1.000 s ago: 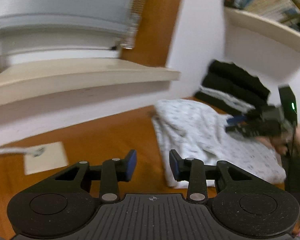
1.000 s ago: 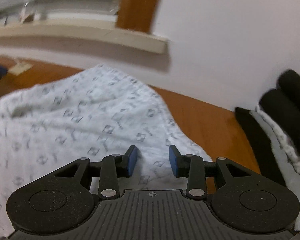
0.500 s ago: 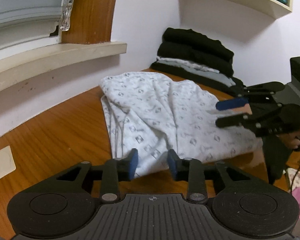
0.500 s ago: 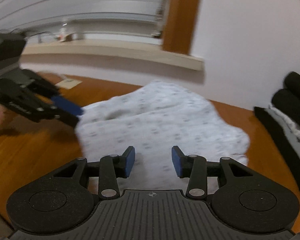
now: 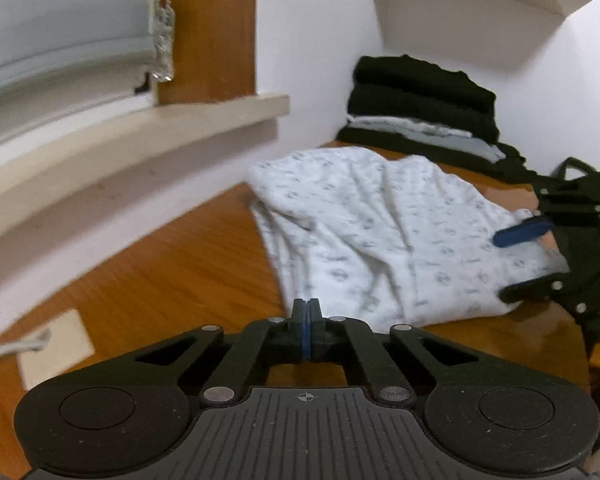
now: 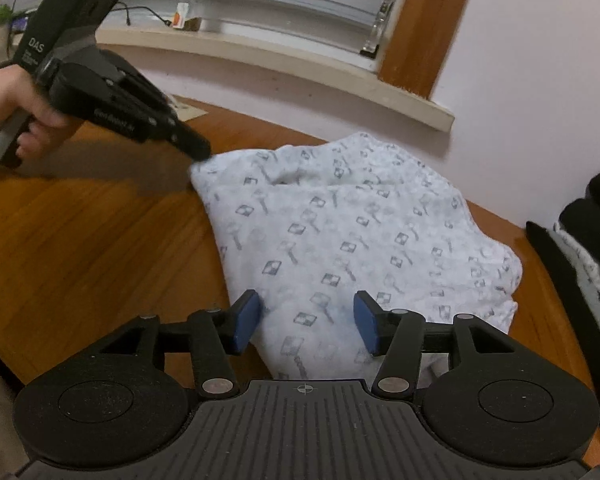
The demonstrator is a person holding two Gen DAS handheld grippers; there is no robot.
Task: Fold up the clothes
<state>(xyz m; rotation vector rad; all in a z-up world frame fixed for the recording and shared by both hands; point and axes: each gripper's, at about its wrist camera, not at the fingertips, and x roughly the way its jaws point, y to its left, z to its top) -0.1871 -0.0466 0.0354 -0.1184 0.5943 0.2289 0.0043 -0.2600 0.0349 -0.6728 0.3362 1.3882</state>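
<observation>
The white patterned garment (image 6: 352, 236) lies bunched on the wooden tabletop (image 6: 80, 240), near the stack of dark folded clothes (image 5: 424, 100). The left gripper (image 5: 306, 314) has its jaws pressed together at the garment's near-left corner; whether cloth sits between them cannot be told. The right gripper (image 6: 306, 322) hovers with jaws spread over the garment's near edge.

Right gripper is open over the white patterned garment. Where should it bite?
Probably the near hem of the white garment, between the right gripper pads. Come in low from the near side: that folded edge is thick and free, while the left gripper sits at the far-left corner.
</observation>
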